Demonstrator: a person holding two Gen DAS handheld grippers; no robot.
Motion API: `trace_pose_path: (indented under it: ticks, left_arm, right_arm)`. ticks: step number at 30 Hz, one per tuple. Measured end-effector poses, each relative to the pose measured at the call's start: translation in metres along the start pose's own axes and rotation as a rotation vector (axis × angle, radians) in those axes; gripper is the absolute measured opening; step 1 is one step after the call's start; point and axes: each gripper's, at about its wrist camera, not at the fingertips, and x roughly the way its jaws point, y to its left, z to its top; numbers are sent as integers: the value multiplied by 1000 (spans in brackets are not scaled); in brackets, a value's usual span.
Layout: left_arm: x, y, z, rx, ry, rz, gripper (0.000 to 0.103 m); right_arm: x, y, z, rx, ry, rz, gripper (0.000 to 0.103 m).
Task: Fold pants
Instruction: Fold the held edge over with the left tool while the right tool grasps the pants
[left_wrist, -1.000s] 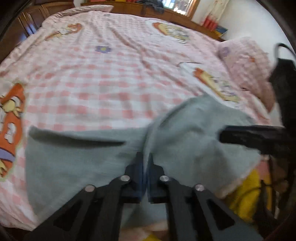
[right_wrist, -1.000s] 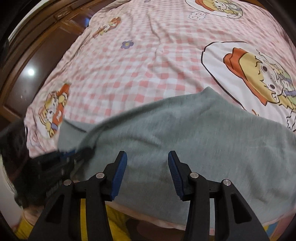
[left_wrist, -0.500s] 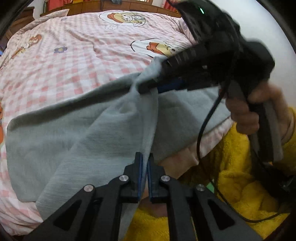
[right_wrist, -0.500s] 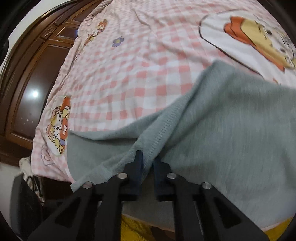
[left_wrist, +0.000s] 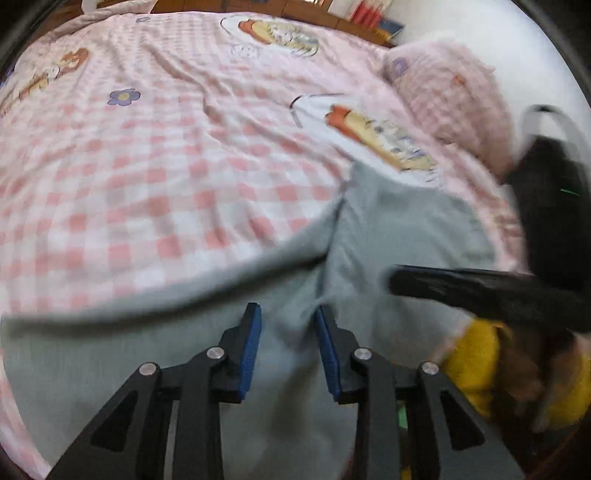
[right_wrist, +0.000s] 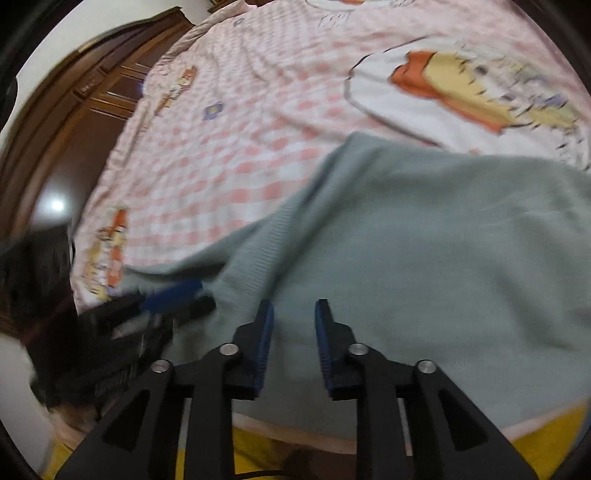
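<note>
Grey pants (left_wrist: 399, 229) lie on the checked bed (left_wrist: 155, 155), under and ahead of both hand-held grippers. The left hand-held gripper (left_wrist: 288, 325) and the right one (right_wrist: 293, 317) have just been opening; their jaws stand spread over the cloth, pinching nothing.

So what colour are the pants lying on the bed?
Pale grey-green pants, clearest in the right wrist view.

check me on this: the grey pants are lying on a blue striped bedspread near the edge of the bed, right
Not quite. The grey pants do lie near the edge of the bed, but the bedspread is pink and white checked with cartoon pictures, not blue striped. The left wrist view shows it plainly.
</note>
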Motion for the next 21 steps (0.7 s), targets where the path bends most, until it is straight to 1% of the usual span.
trace_pose_path:
  ticks: [2,3,5,6,9,10,11,12,13,14,16,18,19,21]
  left_arm:
    - [15,2,12,-12,0,34,32]
    - [19,5,18,-29,-6,50,31]
    - [28,14,31,-57,-21,121,29]
    - [29,22,36,-76,-39,173,29]
    - [28,38,41,-115,-70,304,29]
    - [26,43,41,-130,-72,312,29]
    - [23,49,40,-154,-69,306,29]
    - [18,53,38,-188,-68,279,29]
    - [14,54,37,-205,-73,253,29]
    - [9,53,36,-212,-80,222,29]
    - [4,41,36,-181,-73,175,29]
    - [5,24,41,-140,-57,118,29]
    - [7,12,42,-112,-42,62,29]
    - [16,-7,46,-67,-10,6,29]
  right_arm:
    - [5,-11,-3,10,22,-37,33]
    - [8,-16,-4,21,36,-41,33]
    - [11,-26,-9,39,23,-10,34]
    - [11,-28,-11,42,12,2,35]
    - [10,-30,-13,66,-13,38,46]
    - [9,-29,-14,70,-21,41,48]
    - [9,-29,-16,66,-30,46,50]
    - [9,-28,-18,57,-39,56,55]
    - [9,-29,-22,35,-55,84,58]
    - [10,-29,-24,21,-58,88,60]
    - [11,-28,-27,0,-61,85,60]
    - [11,-29,-25,9,-52,88,61]
    - [12,-30,-24,16,-49,94,61]
    - [11,-34,-23,38,-49,120,61]
